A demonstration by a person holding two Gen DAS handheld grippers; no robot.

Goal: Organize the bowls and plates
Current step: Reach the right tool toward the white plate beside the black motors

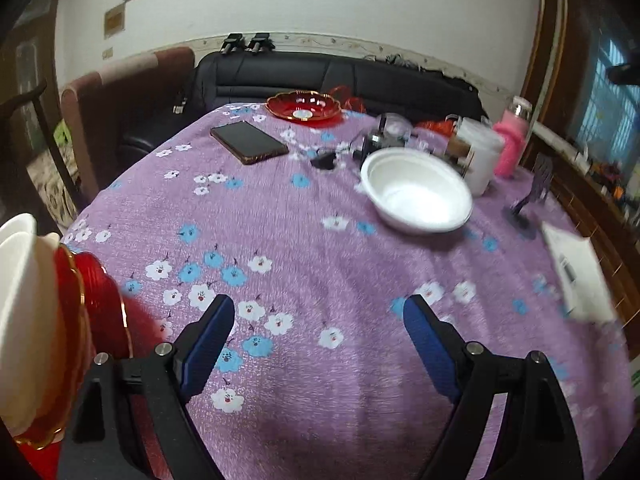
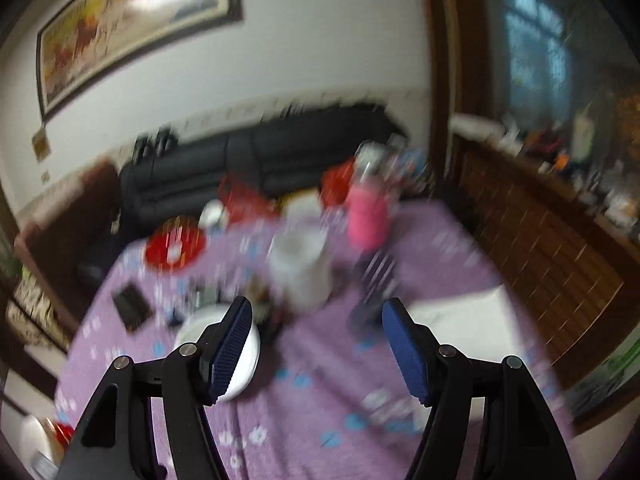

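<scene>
We find the left gripper with jaws spread wide and nothing between them, angled down over bare purple tablecloth. The right gripper is likewise parted and empty, held above the table; its view is blurred. A white bowl sits alone toward the far right. A red plate rests near the far edge. At the near left edge, a stack of red plates and white bowls lies beside the left finger; contact we cannot tell.
</scene>
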